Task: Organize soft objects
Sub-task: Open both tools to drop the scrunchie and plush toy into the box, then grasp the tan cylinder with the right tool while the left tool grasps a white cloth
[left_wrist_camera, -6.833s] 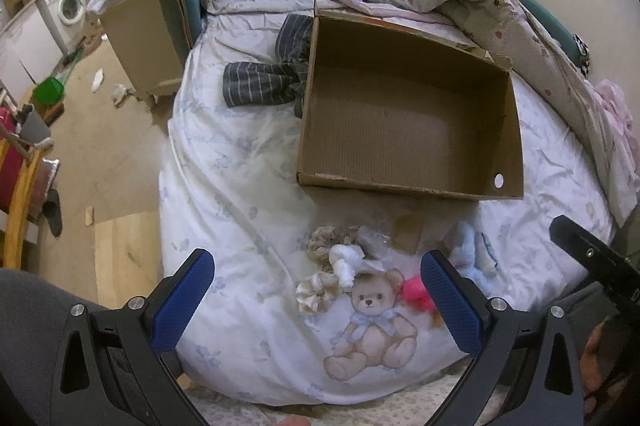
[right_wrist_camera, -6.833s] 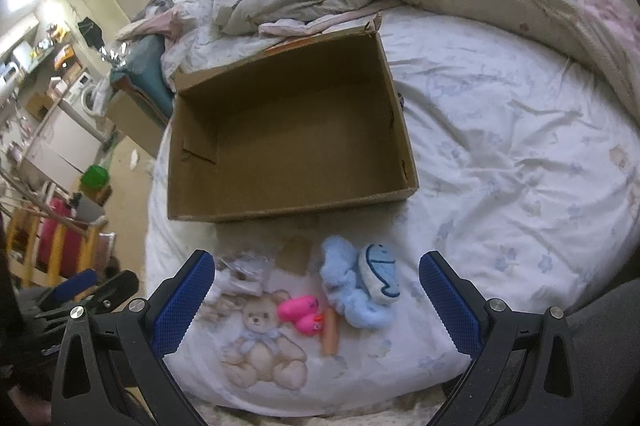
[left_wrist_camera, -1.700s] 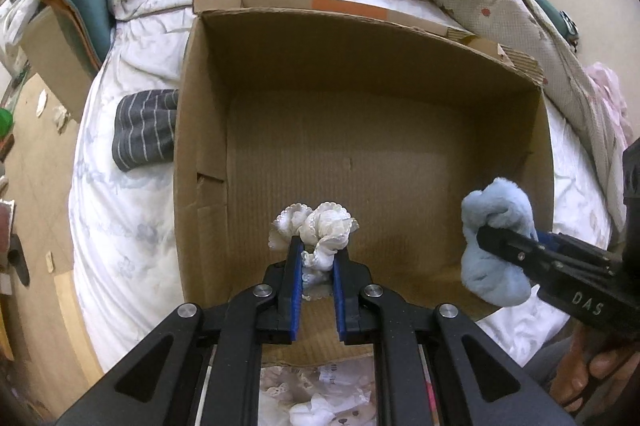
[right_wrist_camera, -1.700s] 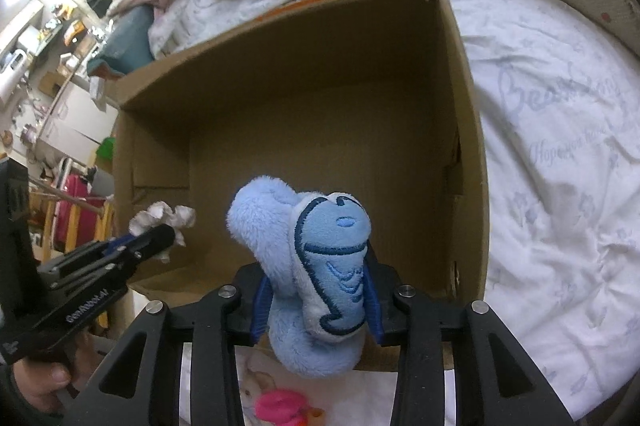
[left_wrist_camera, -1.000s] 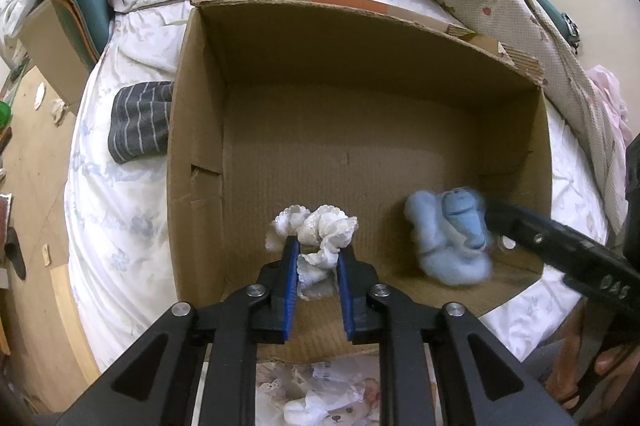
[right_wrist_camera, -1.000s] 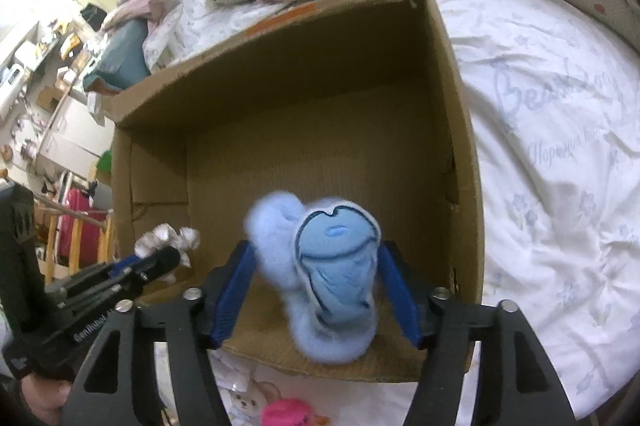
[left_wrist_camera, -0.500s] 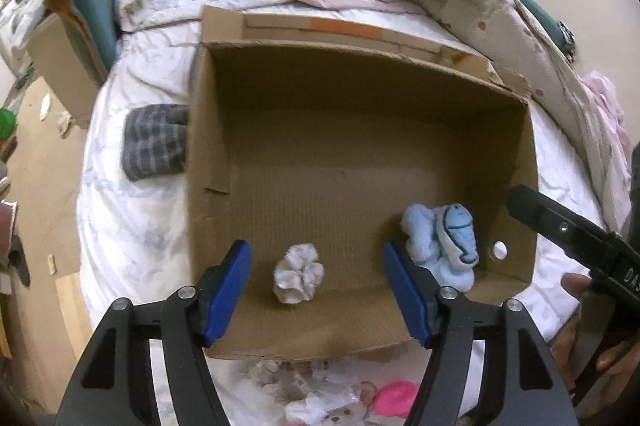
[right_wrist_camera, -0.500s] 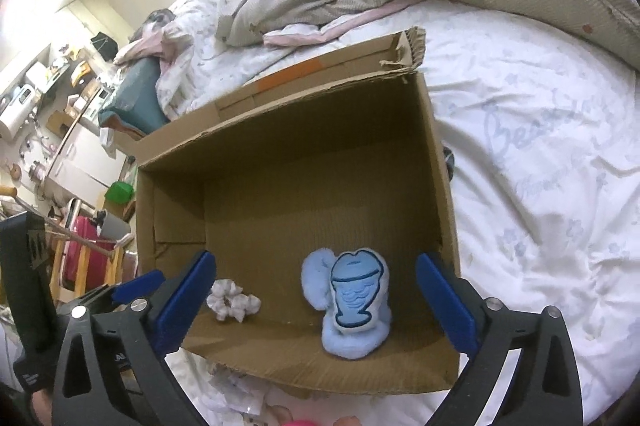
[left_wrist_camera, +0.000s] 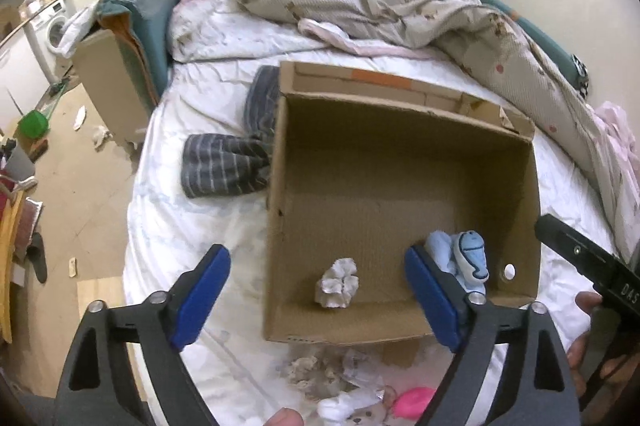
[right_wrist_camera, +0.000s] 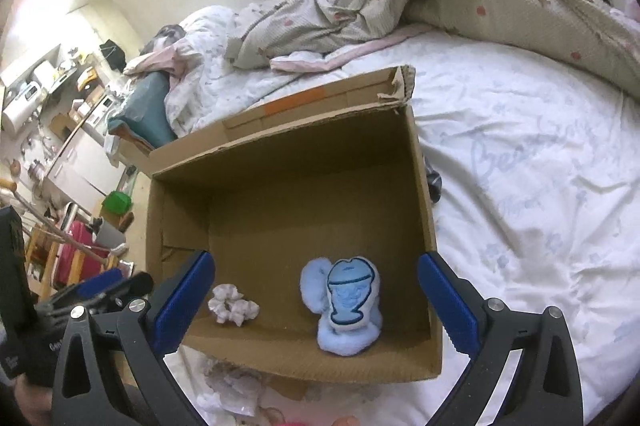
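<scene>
Scrunchie (left_wrist_camera: pixel 338 282) and blue plush (right_wrist_camera: pixel 348 310) dropped into box (left_wrist_camera: pixel 400 114), left gripper (left_wrist_camera: pixel 320 302) opening empty, right gripper (right_wrist_camera: pixel 316 306) wide apart

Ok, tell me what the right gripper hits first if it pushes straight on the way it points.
Probably the blue plush on the floor of the box. The right gripper is open and empty, and the plush sits almost dead centre between its fingers. Depth is hard to judge; the box's near wall might come first.

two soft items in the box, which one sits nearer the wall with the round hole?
The light blue plush toy: it sits beside that wall of the cardboard box. The white scrunchie lies toward the box's middle.
</scene>
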Action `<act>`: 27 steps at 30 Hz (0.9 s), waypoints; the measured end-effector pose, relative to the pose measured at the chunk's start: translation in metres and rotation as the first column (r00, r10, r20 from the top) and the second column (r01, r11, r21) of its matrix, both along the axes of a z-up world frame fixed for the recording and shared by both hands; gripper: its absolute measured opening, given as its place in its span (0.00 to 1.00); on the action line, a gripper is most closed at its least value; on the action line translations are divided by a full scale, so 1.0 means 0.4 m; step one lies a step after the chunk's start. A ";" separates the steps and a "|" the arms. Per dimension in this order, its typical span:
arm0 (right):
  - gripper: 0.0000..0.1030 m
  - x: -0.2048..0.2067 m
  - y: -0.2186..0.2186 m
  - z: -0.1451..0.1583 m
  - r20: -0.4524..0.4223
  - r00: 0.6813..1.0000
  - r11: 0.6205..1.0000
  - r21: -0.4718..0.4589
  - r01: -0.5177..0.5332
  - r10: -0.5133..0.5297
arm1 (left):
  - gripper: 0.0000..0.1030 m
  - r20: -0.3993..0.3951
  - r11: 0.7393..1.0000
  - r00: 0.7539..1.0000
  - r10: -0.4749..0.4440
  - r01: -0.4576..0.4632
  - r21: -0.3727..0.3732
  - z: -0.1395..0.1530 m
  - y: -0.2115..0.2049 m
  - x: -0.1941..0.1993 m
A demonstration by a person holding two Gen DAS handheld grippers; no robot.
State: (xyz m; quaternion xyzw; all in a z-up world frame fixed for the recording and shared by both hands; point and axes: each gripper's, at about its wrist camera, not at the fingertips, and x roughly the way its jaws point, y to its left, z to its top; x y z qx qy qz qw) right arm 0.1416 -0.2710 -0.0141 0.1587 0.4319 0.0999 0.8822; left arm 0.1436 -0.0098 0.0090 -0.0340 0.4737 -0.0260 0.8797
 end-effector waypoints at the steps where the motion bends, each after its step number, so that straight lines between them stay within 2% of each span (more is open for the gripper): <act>1: 1.00 -0.008 -0.002 0.003 0.000 1.000 1.000 -0.004 0.004 -0.004 | 0.90 0.007 1.000 1.000 0.005 -0.005 -0.002 0.004 0.009 -0.008; 12: 1.00 -0.066 -0.001 0.038 0.006 1.000 0.998 -0.060 0.017 -0.017 | 0.90 -0.014 0.998 0.998 0.068 -0.069 -0.013 0.019 0.062 -0.082; 17: 1.00 -0.090 0.001 0.045 -0.002 1.000 0.996 -0.091 0.018 -0.018 | 0.90 -0.023 0.998 0.997 0.069 -0.069 0.007 0.019 0.063 -0.126; 27: 1.00 -0.150 0.015 0.036 -0.038 0.999 0.996 -0.091 -0.015 0.011 | 0.90 -0.083 0.997 0.994 0.073 -0.072 0.013 -0.005 0.050 -0.191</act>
